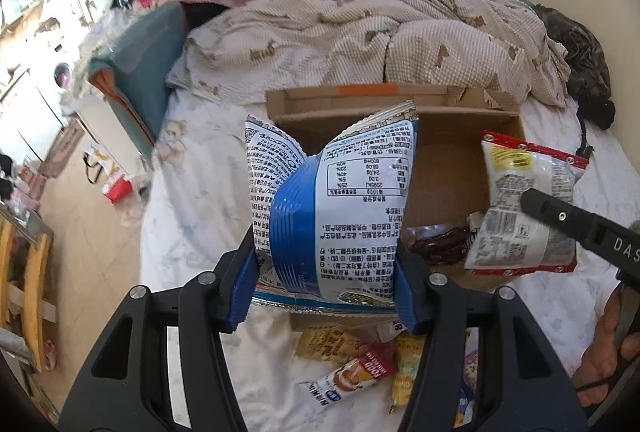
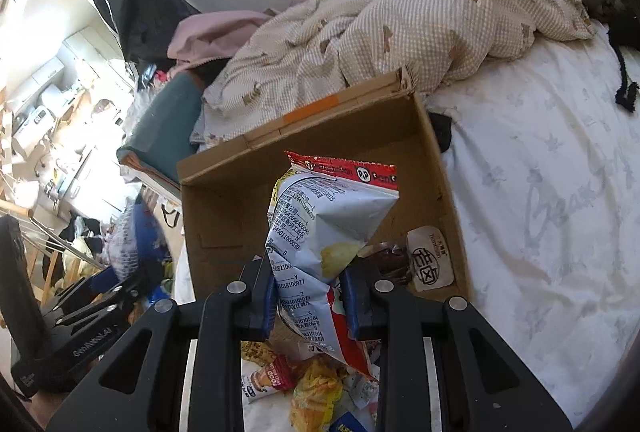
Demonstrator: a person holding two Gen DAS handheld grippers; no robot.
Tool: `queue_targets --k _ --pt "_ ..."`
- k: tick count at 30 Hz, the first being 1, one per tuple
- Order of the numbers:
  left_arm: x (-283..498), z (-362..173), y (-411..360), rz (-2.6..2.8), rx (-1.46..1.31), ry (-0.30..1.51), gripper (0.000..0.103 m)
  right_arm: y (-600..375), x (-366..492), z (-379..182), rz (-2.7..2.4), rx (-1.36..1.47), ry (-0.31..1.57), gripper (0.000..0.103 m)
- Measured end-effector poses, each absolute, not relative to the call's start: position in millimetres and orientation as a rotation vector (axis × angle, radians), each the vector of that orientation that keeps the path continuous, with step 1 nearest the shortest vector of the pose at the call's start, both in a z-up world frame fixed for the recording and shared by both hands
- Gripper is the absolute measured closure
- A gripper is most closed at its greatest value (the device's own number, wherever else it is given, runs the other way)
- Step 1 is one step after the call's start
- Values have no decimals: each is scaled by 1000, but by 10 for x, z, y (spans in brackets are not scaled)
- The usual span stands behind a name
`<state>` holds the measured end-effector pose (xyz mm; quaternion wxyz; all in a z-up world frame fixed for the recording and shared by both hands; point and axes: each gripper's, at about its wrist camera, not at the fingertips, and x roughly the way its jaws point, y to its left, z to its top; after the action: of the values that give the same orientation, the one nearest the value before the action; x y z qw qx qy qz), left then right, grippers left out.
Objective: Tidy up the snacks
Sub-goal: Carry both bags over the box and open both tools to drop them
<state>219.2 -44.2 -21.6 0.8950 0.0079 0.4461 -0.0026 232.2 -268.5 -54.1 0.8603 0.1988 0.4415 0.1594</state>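
Note:
My left gripper (image 1: 325, 276) is shut on a blue and white snack bag (image 1: 340, 199) and holds it over the near left part of an open cardboard box (image 1: 448, 167). My right gripper (image 2: 310, 302) is shut on a red and white chip bag (image 2: 320, 232), also seen in the left wrist view (image 1: 520, 199), above the box (image 2: 224, 216). Inside the box lie a dark brown packet (image 2: 386, 258) and a small white packet (image 2: 430, 262). Loose snack packets (image 2: 316, 388) lie on the bed in front of the box.
The box stands on a white bed sheet (image 2: 540, 211). A crumpled checked quilt (image 1: 380, 31) lies behind the box. A teal cushion (image 1: 140, 47) sits at the bed's left edge. The floor on the left holds clutter and a wooden rack (image 1: 28, 292).

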Motion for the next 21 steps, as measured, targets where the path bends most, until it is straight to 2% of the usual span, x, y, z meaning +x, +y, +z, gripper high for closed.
queue_targets --k 8,21 --pt "2315 -523 -448 -27 -1 962 49 -2599 2410 -715 327 421 987 75" --pt "2386 -611 -502 -32 -12 973 47 -2515 2418 -799 343 379 1006 73"
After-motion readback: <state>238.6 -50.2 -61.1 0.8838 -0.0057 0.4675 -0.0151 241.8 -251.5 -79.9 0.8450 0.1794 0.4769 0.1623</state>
